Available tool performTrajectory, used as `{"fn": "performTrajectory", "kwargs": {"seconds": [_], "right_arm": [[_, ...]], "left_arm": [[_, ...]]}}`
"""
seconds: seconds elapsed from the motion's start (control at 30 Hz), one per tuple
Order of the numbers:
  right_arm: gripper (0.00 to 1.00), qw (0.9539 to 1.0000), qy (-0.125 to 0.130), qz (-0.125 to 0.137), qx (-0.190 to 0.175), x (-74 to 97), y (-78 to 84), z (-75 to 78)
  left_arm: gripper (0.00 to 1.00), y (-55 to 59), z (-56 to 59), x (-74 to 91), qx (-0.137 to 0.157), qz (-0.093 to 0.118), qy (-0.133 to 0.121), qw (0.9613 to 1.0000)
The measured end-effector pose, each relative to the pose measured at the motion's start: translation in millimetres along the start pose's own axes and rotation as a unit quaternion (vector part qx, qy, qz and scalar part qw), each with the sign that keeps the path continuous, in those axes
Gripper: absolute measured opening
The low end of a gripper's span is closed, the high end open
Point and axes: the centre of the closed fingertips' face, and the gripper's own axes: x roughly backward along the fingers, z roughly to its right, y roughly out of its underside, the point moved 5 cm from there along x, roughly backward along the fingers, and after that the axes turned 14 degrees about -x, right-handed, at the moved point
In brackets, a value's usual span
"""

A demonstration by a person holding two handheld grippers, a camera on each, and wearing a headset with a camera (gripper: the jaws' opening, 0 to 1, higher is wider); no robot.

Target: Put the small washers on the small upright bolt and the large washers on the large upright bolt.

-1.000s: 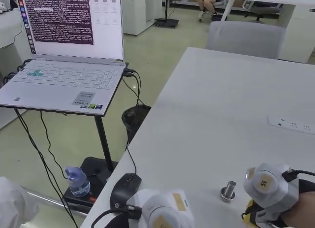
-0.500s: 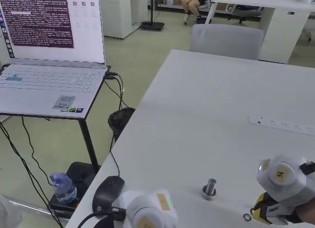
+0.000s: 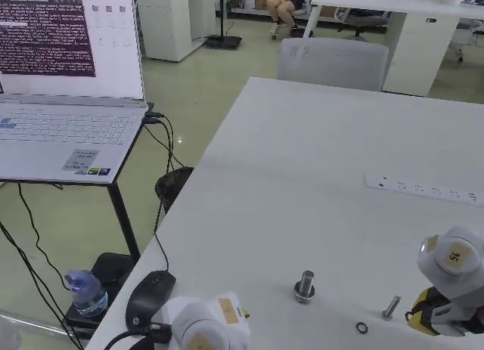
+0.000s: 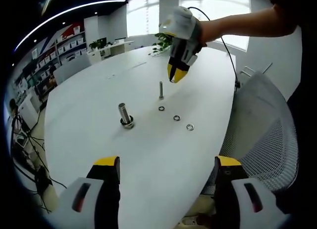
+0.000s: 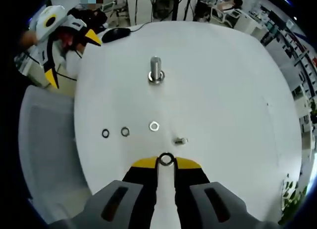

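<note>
Wider gap than a second ago between right gripper (image 3: 416, 320) and large upright bolt (image 3: 304, 286), beyond the headset's own shift. Small upright bolt (image 3: 391, 307) and one of the loose washers (image 3: 362, 327) thereby uncovered on the worktop (image 3: 318, 176). Right gripper clenched on a held washer (image 5: 166, 160), tips close beside the top of the small upright bolt but apart from it. Judged an approach for threading, washer not yet on. Left gripper (image 4: 167, 162) released, jaws wide apart, nothing between. Three loose washers in a row just beside the small upright bolt. Size of the held washer hard to tell; likewise any washer already at the foot of the large upright bolt. In the head view, left gripper's jaws cut off by the bottom edge.
</note>
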Motion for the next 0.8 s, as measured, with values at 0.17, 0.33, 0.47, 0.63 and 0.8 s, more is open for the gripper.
{"fn": "performTrajectory", "kwargs": {"seconds": [0.17,0.33,0.47,0.63,0.8], "right_arm": [[0.12,1.0,0.004,0.007,0.002,3.9,-10.3,9.2],[0.12,0.9999,0.005,0.006,0.011,2.0,-20.4,14.7],[0.12,0.9998,0.001,0.002,0.018,-0.7,-23.7,14.2],[0.12,0.9998,0.0,-0.002,0.021,-6.1,-26.0,15.2],[0.12,0.9998,-0.002,-0.005,0.021,-10.1,-28.6,14.7]], "left_arm": [[0.8,-3.4,-2.5,-1.0,0.001,0.0,-0.003,1.0],[0.81,-5.2,-5.8,-2.1,0.002,0.001,-0.008,1.0],[0.81,-5.0,-6.7,-2.6,0.0,-0.001,-0.007,1.0],[0.81,-4.3,-7.9,-1.6,0.001,-0.002,-0.007,1.0],[0.83,-1.7,-6.8,0.0,0.006,-0.004,-0.002,1.0]]}}
